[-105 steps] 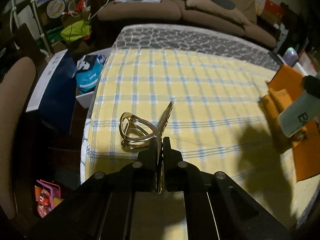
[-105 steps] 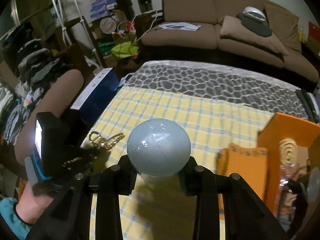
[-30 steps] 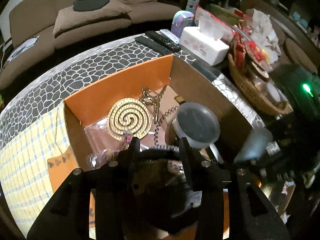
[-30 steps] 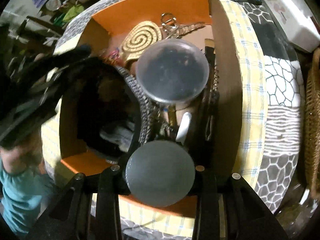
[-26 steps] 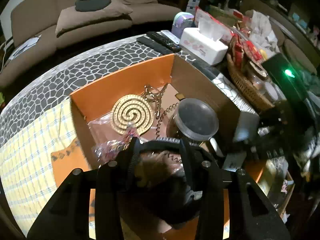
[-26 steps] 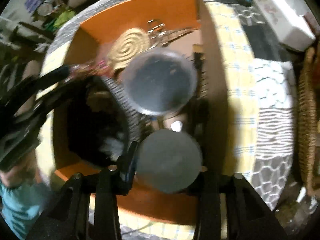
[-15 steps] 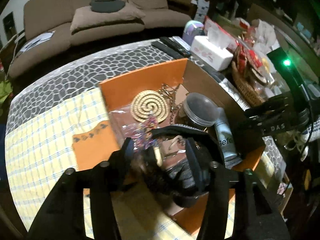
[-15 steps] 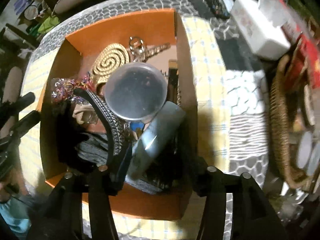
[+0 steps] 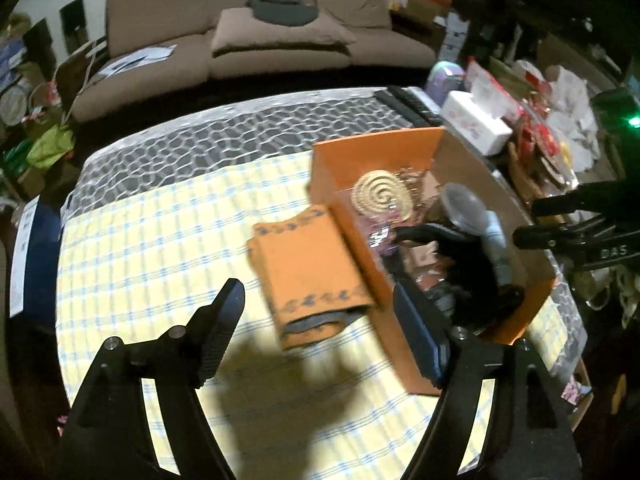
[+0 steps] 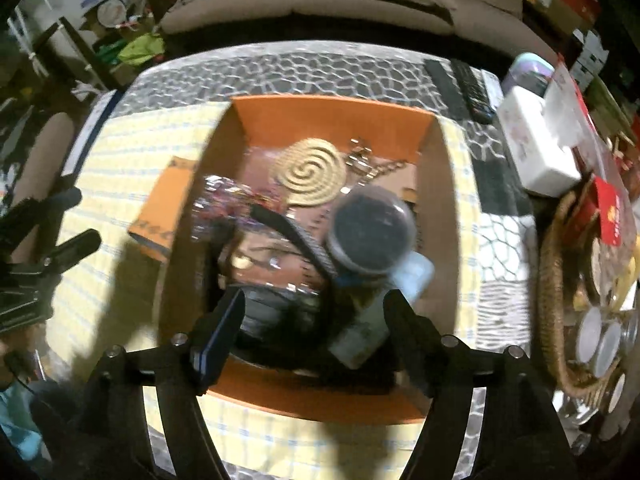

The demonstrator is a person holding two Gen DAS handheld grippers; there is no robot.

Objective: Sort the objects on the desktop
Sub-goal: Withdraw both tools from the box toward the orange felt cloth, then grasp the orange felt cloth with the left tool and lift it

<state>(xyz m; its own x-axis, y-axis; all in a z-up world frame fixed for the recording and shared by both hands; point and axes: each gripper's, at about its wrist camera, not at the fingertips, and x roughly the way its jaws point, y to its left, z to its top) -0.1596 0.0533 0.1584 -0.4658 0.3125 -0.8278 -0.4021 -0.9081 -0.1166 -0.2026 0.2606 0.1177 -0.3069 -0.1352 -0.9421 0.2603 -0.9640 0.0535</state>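
Both hand-held grippers, left (image 9: pixel 316 312) and right (image 10: pixel 312 320), have just been opening and we find them wide and empty; bottle (image 10: pixel 368 320), jar (image 10: pixel 370 236) and coil (image 10: pixel 308 172) lie in the orange box (image 10: pixel 332 116), leaving the orange pouch (image 9: pixel 308 268) beside it on the worktop (image 9: pixel 140 240).

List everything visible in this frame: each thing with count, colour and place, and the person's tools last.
Box: one, orange, on the checked cloth.
Spiral coil: one, tan, in the box's far end.
Round jar: one, clear with dark contents, in the box.
Pale bottle: one, grey-blue, lying in the box.
Orange pouch: one, on the cloth beside the box.
Tissue box: one, white, right of the box.
Left tool: open, empty.
Right tool: open, above the box.
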